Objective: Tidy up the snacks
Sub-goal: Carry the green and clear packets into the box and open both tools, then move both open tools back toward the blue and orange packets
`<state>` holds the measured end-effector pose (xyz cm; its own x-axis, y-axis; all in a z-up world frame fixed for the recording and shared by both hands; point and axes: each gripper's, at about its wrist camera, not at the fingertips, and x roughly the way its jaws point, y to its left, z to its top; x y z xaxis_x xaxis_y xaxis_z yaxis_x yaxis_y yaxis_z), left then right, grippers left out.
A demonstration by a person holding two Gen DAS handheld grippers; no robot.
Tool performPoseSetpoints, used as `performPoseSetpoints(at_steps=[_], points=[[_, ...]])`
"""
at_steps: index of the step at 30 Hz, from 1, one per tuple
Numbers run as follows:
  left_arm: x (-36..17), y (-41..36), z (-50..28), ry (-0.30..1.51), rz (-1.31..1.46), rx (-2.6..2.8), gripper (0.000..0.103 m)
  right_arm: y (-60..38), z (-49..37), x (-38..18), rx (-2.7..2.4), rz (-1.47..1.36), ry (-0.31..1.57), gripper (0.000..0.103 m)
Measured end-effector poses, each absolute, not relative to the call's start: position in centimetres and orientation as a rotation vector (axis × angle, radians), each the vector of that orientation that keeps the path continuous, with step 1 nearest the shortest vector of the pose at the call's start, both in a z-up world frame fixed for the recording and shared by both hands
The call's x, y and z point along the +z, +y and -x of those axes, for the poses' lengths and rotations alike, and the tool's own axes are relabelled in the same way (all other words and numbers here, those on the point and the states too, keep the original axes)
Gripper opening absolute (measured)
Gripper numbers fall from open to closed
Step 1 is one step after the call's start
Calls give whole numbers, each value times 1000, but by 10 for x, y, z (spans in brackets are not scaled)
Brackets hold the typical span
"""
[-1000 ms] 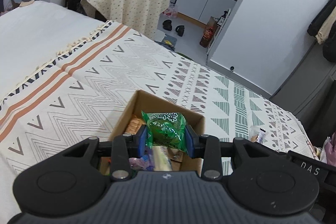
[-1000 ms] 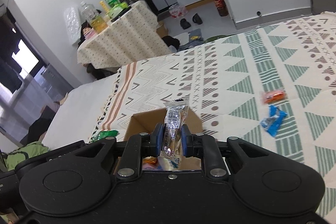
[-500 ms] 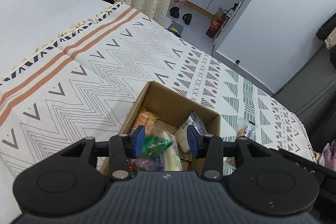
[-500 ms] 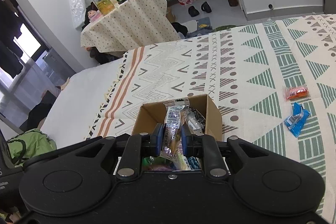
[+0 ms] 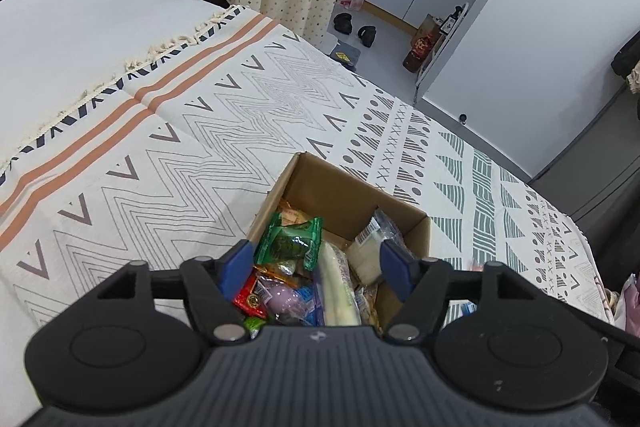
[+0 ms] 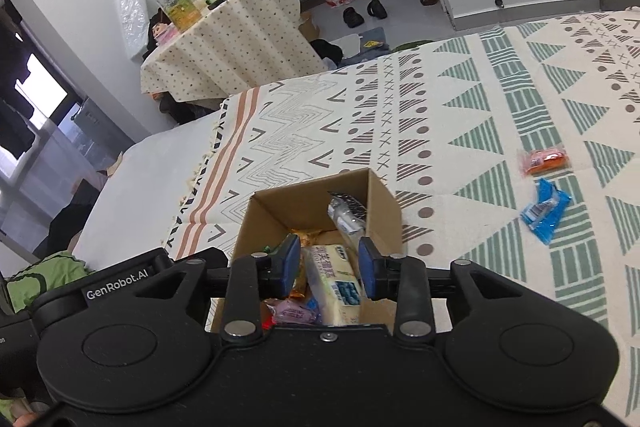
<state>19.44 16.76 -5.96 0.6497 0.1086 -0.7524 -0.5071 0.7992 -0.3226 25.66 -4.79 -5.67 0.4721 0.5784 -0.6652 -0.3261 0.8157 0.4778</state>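
with both your left gripper and right gripper spread apart and empty above the cardboard box, go next for the blue packet lying on the blanket, likely light, crinkly and slippery, pinching across its flat middle.

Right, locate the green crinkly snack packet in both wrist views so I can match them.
Left wrist: green crinkly snack packet lies atop the pile at the brown cardboard box's near-left, by the left pad.
Right wrist: only a green sliver beside the left pad.
Shared landmark: the pale yellow long wrapper.
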Motion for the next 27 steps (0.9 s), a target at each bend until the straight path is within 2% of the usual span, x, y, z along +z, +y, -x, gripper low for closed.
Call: performPoseSetpoints(at_steps=[7, 17, 22, 24, 27], points=[[-53, 149, -192, 805, 511, 372, 84, -74, -250, -53, 544, -308, 907, 42], [-47, 115, -189, 807, 480, 319, 85, -121, -242, -56, 515, -330, 894, 56], [-43, 97, -188, 788, 464, 304, 93, -141, -240, -58, 507, -338, 884, 67], [-42, 90, -190, 791, 454, 286, 94, -149, -240, -59, 502, -341, 882, 75], [-43, 78, -193, 806, 440, 263, 95, -162, -240, -63, 489, -349, 877, 82]])
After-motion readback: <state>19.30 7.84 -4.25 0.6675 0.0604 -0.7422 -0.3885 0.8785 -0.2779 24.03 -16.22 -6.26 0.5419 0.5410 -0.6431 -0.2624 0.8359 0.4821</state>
